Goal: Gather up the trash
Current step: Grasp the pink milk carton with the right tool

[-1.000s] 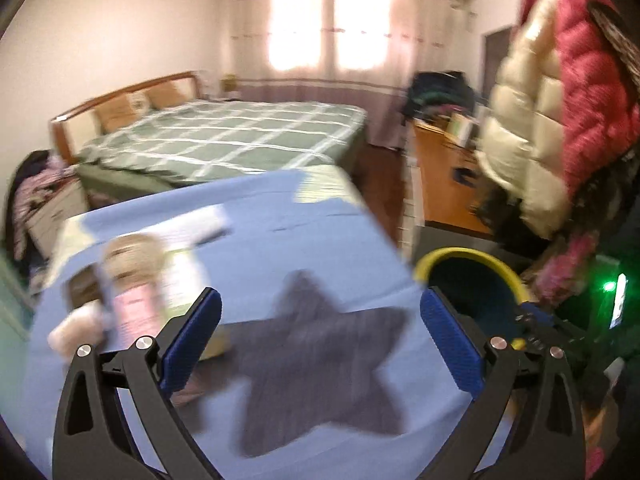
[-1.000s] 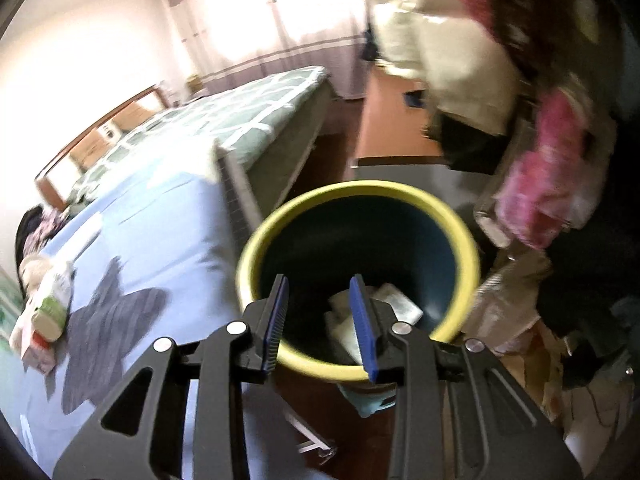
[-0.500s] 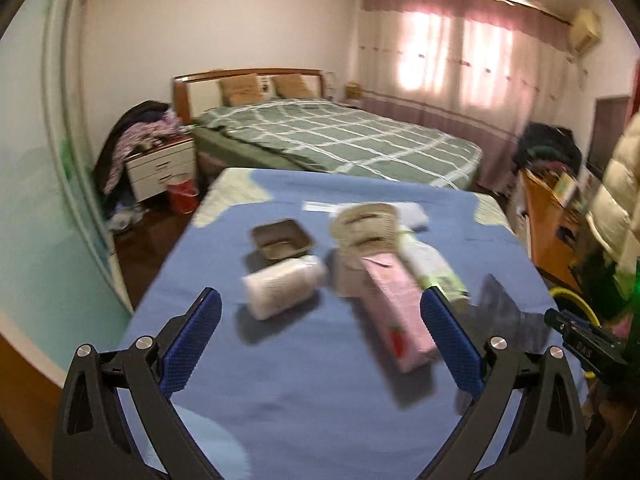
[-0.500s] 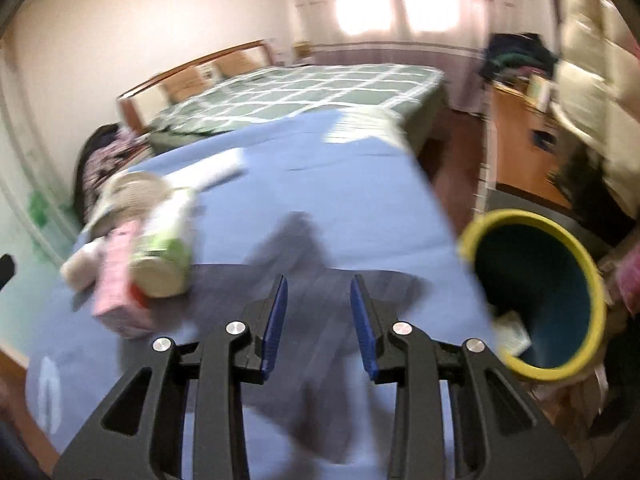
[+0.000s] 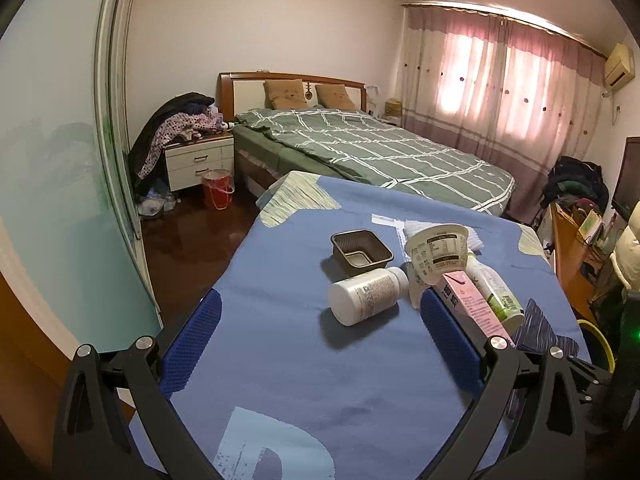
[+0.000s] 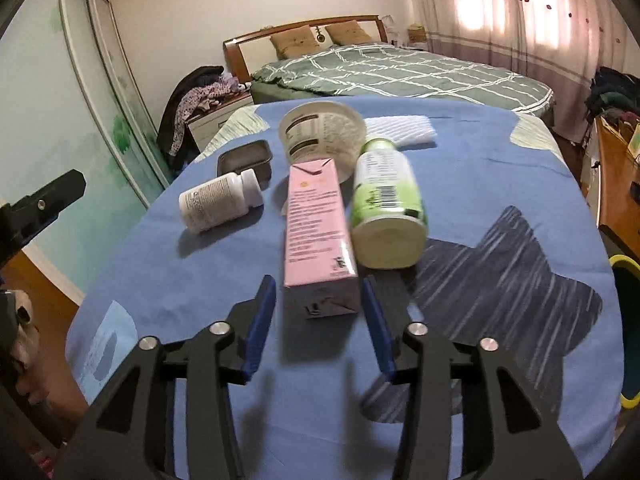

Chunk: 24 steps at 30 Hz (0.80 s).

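Right gripper (image 6: 318, 300): jaws parted, empty, straddling the near end of the pink carton (image 6: 318, 236) lying on the blue cloth (image 6: 500, 168). Left gripper (image 5: 320, 340): wide open, empty, above the cloth. Bin (image 6: 628, 328) at right edge.

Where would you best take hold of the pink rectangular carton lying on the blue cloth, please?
Probably across its two long side faces near the closer end. The pink rectangular carton lies flat, that end pointing at the open right gripper, whose fingers are spread wider than the carton, so come straight forward. The green-labelled bottle crowds its right side.
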Tool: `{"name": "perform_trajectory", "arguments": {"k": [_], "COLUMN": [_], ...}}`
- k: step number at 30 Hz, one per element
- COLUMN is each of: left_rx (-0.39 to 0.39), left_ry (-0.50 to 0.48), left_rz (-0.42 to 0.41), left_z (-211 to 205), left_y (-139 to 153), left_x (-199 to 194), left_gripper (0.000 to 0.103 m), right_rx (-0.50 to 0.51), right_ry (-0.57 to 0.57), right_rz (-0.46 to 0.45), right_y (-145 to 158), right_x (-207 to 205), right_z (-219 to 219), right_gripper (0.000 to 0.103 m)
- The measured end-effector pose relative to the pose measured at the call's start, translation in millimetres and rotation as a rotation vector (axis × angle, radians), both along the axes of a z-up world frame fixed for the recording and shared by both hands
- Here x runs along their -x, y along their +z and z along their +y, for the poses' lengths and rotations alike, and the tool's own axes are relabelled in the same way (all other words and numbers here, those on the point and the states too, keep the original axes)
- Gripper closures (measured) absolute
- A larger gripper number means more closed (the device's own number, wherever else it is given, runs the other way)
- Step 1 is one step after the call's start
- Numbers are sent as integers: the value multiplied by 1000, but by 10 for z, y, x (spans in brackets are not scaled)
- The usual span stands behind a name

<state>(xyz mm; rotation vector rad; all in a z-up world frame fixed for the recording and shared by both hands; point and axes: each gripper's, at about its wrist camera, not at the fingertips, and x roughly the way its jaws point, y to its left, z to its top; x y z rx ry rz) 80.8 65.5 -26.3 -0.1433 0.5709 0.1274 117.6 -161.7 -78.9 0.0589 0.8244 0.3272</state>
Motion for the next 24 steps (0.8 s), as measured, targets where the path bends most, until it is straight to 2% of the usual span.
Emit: {"name": "perform_trajectory", "arguments": {"k": [4,8,10,12,15,24], "left_rx": [16,26,25,26,27,26], "left_ry": [-4,-11,-16,-18,-18,-28], "left_rz": [14,23,23,23,23,23], "left_z": [22,16,-3,-5,-11,-51], "left_y": [-71,-97,-106,-107,-117,-123], "left_x": [-36,-43,-45,-41,-45,-14], "left_gripper": [5,5,5,5,5,5], "right_rx": [38,33,40,33,26,-75], "right_ry": [-9,0,-6,-6,3,16], "right_rz": [10,53,58,56,34,-19], "right_y": [-69,-189,-223,-217,-120,287], "right_x": [-111,-288,-332,-338,-272,43], "right_z": [121,188,202,194,168,-139], "right_gripper": [56,56,63,63,63,64]}}
